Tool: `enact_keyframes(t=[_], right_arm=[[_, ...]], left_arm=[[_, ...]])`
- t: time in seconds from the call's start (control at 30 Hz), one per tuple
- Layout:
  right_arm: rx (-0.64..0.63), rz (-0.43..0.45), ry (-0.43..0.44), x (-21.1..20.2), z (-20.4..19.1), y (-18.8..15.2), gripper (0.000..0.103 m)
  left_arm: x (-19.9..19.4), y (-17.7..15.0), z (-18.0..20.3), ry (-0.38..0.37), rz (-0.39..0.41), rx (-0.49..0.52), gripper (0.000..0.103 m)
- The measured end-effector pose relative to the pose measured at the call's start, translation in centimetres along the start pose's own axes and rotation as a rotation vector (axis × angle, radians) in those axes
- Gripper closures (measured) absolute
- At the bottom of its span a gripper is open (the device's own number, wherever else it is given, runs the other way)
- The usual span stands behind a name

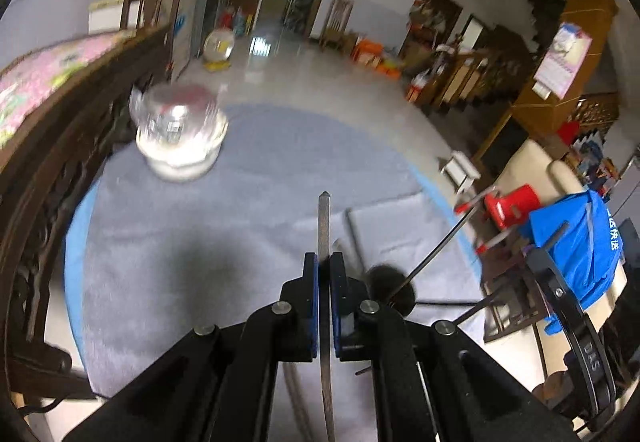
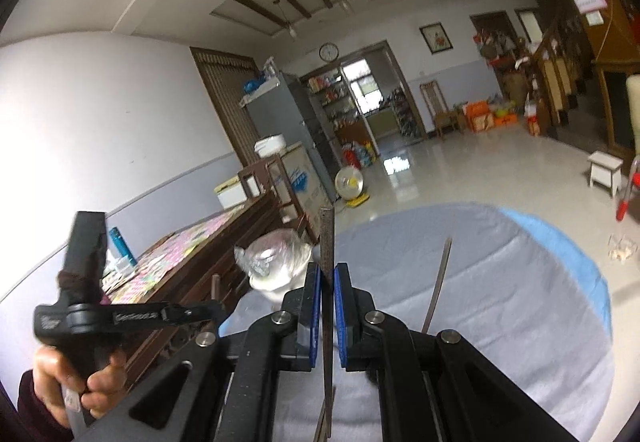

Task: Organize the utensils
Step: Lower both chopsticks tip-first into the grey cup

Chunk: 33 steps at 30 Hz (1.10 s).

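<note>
Round table (image 1: 240, 226) under grey cloth, plastic-wrapped white container (image 1: 180, 134) standing near its far edge

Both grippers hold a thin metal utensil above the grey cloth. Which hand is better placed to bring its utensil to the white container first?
Probably left. The left gripper, shut on its metal utensil, looks down at the white container; the right gripper points more level into the room.

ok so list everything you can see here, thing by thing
metal utensil: two, silver, one clamped upright in each claw, second
round table: one, grey cloth over blue
lidded clear container: one, white base, far left of table
wooden bench: one, dark brown, pink patterned cushion, left of table
red chair: one, right of table
white stool: one, on floor
left claw: black, blue pads, shut
right claw: same, shut
hand: one, gripping left handle
</note>
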State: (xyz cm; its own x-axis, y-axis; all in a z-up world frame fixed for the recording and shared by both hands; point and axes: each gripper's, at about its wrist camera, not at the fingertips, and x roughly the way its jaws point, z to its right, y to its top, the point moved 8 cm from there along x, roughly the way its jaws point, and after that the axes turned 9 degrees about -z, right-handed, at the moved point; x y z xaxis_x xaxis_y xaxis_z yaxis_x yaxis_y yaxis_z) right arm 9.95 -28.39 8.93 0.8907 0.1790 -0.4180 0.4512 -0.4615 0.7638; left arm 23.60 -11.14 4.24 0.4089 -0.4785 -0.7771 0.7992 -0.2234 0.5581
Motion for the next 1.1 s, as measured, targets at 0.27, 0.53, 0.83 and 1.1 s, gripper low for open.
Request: enact_keyframes(t=[0.27,0.53,0.83,1.1], right_arm=[[-0.018,0.095,-0.056,-1.4,0.3,4.1,0.095],[-0.002,0.141,-0.123,-1.6,1.7,5.2,0.095],[0.03,0.149,-0.193,-0.2,4.2,4.0,0.095],[0.059,0.123,-0.219,1.5,6.0,2.4,0.095]], left_arm=[[-3.0,2.9,3.7,0.045,0.23,0.074,0.098],[-3.9,5.2,6.6,0.036,0.417,0.082,0.098],[-1.5,5.8,7.9,0.076,0.568,0.06,0.098],[2.8,5.3,8.5,0.152,0.556,0.067,0.098]])
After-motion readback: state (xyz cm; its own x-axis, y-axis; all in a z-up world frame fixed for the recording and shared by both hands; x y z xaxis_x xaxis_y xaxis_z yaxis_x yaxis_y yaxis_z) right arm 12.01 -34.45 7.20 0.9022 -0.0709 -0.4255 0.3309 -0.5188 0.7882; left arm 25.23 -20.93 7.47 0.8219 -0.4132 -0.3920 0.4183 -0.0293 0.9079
